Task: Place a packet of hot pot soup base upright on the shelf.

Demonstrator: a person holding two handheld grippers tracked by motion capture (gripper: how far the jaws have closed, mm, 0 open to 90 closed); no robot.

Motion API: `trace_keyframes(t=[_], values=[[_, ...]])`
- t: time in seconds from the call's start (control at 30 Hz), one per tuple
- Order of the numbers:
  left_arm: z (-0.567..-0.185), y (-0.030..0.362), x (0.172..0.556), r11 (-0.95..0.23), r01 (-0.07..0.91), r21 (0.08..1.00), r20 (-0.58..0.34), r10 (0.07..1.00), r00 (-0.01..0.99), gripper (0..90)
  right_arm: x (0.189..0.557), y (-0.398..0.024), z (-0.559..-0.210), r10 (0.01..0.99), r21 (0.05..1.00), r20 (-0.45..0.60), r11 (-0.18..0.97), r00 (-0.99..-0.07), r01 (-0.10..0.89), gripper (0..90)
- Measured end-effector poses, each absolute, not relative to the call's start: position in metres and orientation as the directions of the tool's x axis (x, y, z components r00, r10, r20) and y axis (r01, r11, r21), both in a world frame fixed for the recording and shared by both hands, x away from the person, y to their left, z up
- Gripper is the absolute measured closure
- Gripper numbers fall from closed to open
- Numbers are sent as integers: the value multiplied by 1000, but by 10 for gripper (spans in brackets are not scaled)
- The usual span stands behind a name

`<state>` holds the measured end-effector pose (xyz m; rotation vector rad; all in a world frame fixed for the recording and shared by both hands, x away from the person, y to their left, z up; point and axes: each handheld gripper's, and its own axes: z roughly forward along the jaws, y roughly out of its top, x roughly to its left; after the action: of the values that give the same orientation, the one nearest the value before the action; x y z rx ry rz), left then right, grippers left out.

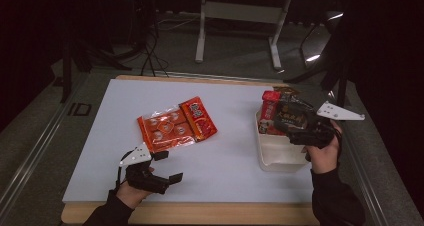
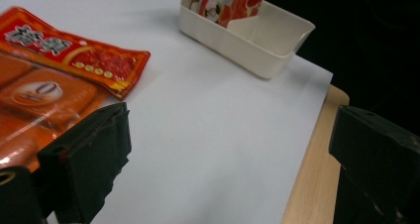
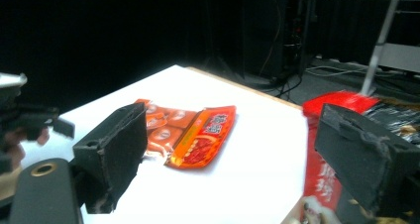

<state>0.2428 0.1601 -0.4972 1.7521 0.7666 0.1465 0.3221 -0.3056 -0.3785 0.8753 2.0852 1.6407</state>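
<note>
A clear-fronted orange snack pack [image 1: 165, 128] [image 2: 39, 100] [image 3: 161, 127] lies mid-board, with a red sachet [image 1: 198, 117] [image 2: 74, 55] [image 3: 205, 140] against its right side. Near the front left edge my left gripper [image 1: 168, 166] [image 2: 228, 130] is open and empty, its jaws just short of the orange pack. A cream bin [image 1: 280, 156] [image 2: 237, 45] at the right holds an upright red packet [image 1: 270, 111] [image 2: 233, 3] [image 3: 327, 179] and a dark packet [image 1: 291, 117]. My right gripper [image 1: 287, 128] [image 3: 230, 120] hovers over the bin, open, with these packets beside its right jaw.
The white board [image 1: 235, 176] covers a wooden table [image 1: 200, 213] whose edge shows in front and at the right. Beyond the table stands a white desk frame [image 1: 235, 16] on a grey floor with cables. The board between the packs and the bin is bare.
</note>
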Motion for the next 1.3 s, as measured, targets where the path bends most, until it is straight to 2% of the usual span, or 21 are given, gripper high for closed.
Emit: trace_keyframes(t=[0.4,0.83,1.0,1.27,1.3], values=[[-480,182,251,-187,384,904,-211,587,782,81,275,-289,-394,573,947,99,197,-814,253,167],[-479,213,269,-198,412,889,-183,671,719,170,248,-284,-401,564,952,96,189,-820,242,164],[-479,221,279,-190,420,887,-166,718,676,252,242,-285,-402,565,959,83,179,-821,220,160],[-479,236,300,-196,427,883,-147,748,647,611,241,-283,-405,563,956,84,187,-822,226,160],[-480,238,303,-199,431,880,-141,757,638,631,241,-283,-405,562,956,85,187,-823,226,160]])
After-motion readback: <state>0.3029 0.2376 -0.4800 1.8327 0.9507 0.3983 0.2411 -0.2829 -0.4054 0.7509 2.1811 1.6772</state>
